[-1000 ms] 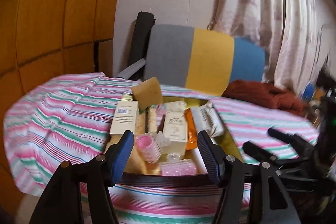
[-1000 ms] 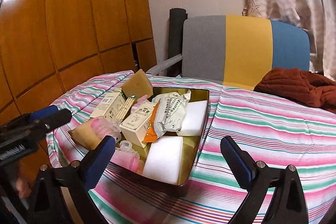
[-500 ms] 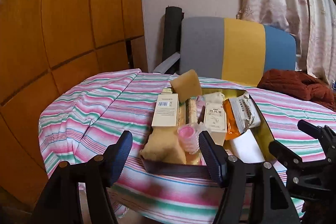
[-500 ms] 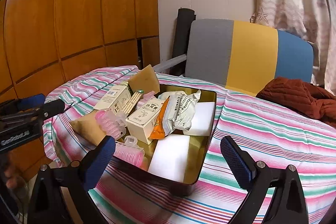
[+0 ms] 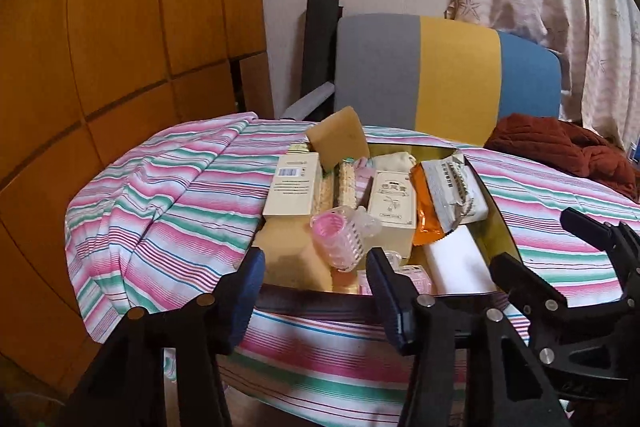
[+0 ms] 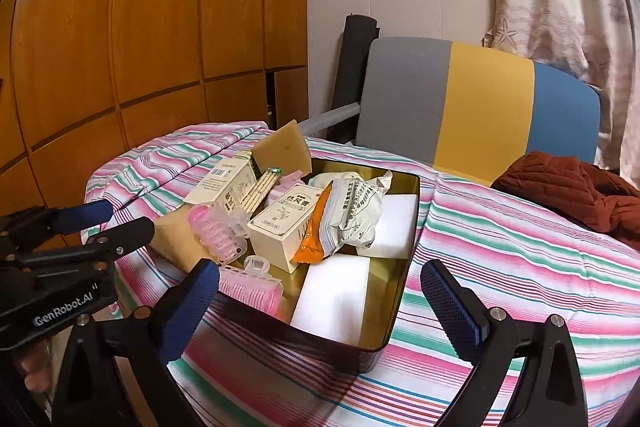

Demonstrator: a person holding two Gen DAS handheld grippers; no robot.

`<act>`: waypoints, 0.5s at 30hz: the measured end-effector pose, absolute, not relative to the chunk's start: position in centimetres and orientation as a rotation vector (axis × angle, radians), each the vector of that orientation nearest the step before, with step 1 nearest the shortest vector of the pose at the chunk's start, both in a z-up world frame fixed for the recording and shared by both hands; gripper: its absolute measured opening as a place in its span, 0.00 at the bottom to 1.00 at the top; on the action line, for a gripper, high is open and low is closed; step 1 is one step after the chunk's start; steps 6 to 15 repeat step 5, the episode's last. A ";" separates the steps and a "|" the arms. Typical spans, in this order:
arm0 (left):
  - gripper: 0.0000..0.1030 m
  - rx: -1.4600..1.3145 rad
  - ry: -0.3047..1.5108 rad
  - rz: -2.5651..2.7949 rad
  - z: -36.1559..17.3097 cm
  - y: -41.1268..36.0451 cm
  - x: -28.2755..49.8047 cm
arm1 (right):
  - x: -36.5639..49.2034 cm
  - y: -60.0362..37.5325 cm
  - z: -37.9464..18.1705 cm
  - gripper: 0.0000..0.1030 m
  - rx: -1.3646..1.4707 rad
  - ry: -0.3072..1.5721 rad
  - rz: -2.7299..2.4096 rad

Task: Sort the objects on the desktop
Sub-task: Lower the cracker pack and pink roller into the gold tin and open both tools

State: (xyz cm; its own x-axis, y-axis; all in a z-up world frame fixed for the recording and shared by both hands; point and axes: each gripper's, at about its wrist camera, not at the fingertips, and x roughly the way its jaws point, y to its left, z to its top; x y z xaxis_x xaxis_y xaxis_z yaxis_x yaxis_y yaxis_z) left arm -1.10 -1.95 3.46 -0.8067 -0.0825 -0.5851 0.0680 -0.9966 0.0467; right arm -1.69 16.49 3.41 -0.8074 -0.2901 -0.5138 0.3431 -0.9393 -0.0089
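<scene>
Panelling of orange-brown wood fills the left side of both views. In front of it lies the surface under a pink, green and white striped cloth, and on it sits a shallow gold-lined metal tin, crowded with the things to sort. At the tin's left edge a tan sponge block lies flat, with a cream carton bearing a barcode behind it and a second tan sponge standing tilted at the far corner. Next comes a pink plastic hair roller, then a cream box printed with a drawing, an orange and grey foil packet leaning on that box, and white foam blocks along the tin's right side. The left tongs hover just short of the tin's near rim, spread wide and holding nothing. The right tongs are likewise wide apart and empty, near the tin's front corner. Behind the surface stands a grey, yellow and blue chair back; a rust-red knitted garment lies at far right.
</scene>
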 end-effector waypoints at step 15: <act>0.49 0.958 -0.025 -2.897 3.3 -2.2 -1.2 | -1.6 16.3 3.4 0.99 0.744 0.154 -2.702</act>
